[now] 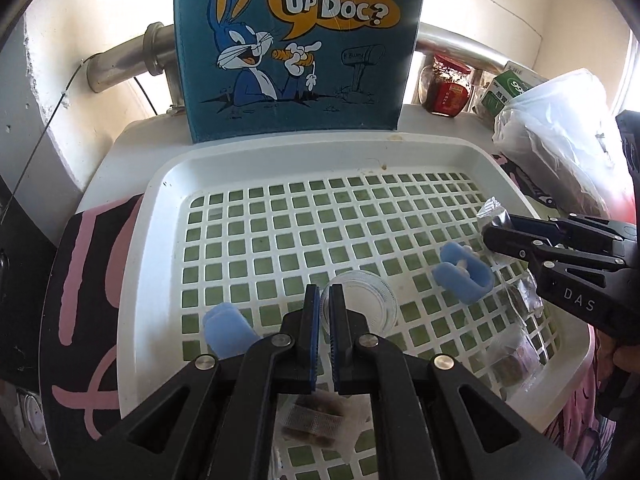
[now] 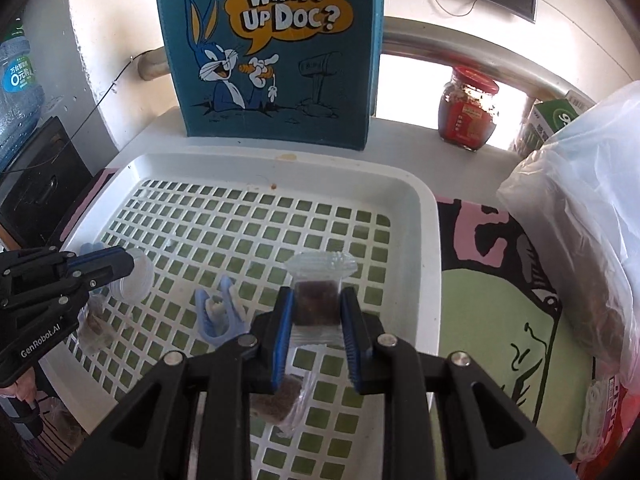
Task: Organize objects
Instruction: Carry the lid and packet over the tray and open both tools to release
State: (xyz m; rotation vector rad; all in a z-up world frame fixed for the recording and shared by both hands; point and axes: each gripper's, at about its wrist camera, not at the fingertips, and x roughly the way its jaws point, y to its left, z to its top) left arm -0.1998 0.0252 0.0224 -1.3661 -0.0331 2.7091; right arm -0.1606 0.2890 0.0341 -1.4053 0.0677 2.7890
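A white grid tray point(image 1: 280, 156) point(image 2: 420, 216) holds the objects. My left gripper point(image 1: 329, 300) is shut on the rim of a small clear glass jar point(image 1: 368, 304), which the right wrist view shows lifted on its side point(image 2: 138, 276). My right gripper point(image 2: 316, 300) is shut on a clear packet with a brown block point(image 2: 316, 300) and holds it above the tray; the left wrist view shows that gripper point(image 1: 490, 236) pinching the packet point(image 1: 494, 214). A blue clip point(image 1: 466, 274) point(image 2: 218, 316) lies on the grid. Another blue piece point(image 1: 228, 330) lies at the left.
More brown-block packets lie in the tray point(image 1: 516, 336) point(image 2: 276, 400) point(image 2: 96, 328). A blue Bugs Bunny box point(image 1: 296, 48) point(image 2: 272, 52) stands behind the tray. A red-lidded jar point(image 2: 468, 108), a green carton point(image 2: 556, 120) and a plastic bag point(image 2: 580, 220) stand at the right.
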